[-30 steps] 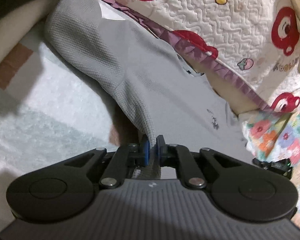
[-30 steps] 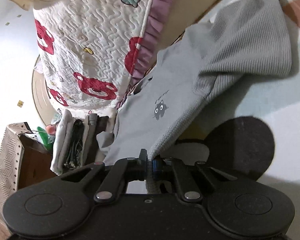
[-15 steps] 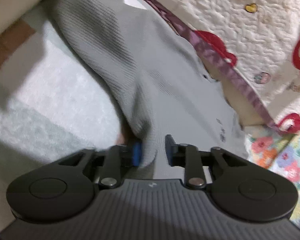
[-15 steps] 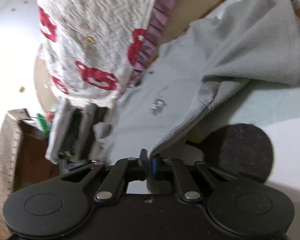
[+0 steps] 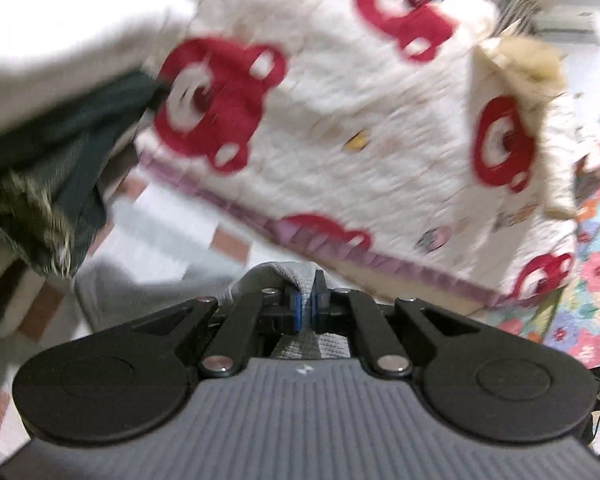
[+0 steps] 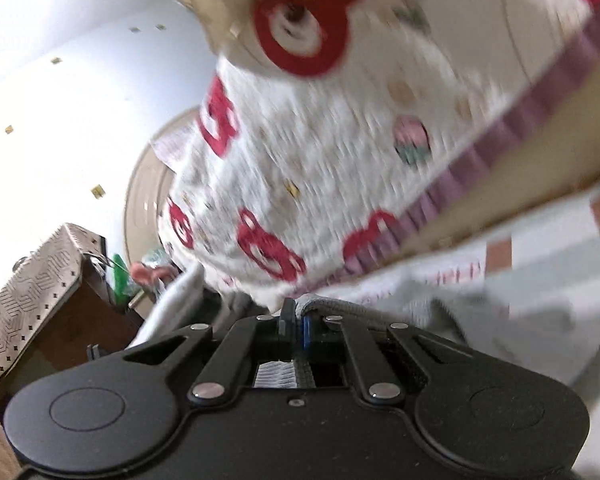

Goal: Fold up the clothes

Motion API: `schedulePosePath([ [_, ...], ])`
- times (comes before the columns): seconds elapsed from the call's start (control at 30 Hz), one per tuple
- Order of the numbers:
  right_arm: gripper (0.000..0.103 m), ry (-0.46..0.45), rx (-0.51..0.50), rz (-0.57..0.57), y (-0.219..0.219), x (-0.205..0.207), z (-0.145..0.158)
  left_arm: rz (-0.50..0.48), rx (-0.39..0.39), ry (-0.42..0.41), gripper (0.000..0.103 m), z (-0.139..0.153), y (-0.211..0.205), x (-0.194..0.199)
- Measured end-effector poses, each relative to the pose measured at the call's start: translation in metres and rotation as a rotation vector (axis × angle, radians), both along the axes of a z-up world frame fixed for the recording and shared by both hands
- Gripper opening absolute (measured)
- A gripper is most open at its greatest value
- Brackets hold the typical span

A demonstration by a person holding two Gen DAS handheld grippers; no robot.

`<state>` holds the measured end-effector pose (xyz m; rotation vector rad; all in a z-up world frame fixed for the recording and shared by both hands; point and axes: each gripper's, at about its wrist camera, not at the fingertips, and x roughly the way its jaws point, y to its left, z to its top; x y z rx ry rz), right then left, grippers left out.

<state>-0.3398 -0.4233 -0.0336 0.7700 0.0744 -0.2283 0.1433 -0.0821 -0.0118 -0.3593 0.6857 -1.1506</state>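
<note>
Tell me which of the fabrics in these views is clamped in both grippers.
The grey waffle-knit garment: its edge is pinched in the left gripper and the right gripper. The white quilted blanket with red bears and the floral cloth lie behind, untouched.

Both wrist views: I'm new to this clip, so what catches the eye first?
The white quilt with red bear faces and a purple frill fills the upper half of both views. Low at centre, each gripper, left gripper and right gripper, pinches grey knit garment between its fingers.
</note>
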Motion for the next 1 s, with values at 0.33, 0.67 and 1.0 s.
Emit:
schedulePosePath([
  [0.33, 0.006, 0.129, -0.146, 0.033, 0.050, -0.034, 0.073, -0.003, -0.039, -0.149, 0.004, 0.064, 0.054, -0.065],
  [0.67, 0.006, 0.171, -0.183, 0.014, 0.078, -0.052, 0.114, 0.028, 0.016, -0.185, 0.004, 0.100, 0.086, -0.106],
  [1.0, 0.006, 0.177, -0.232, -0.013, 0.107, -0.063, 0.145, 0.057, 0.134, -0.246, 0.004, 0.121, 0.097, -0.135],
])
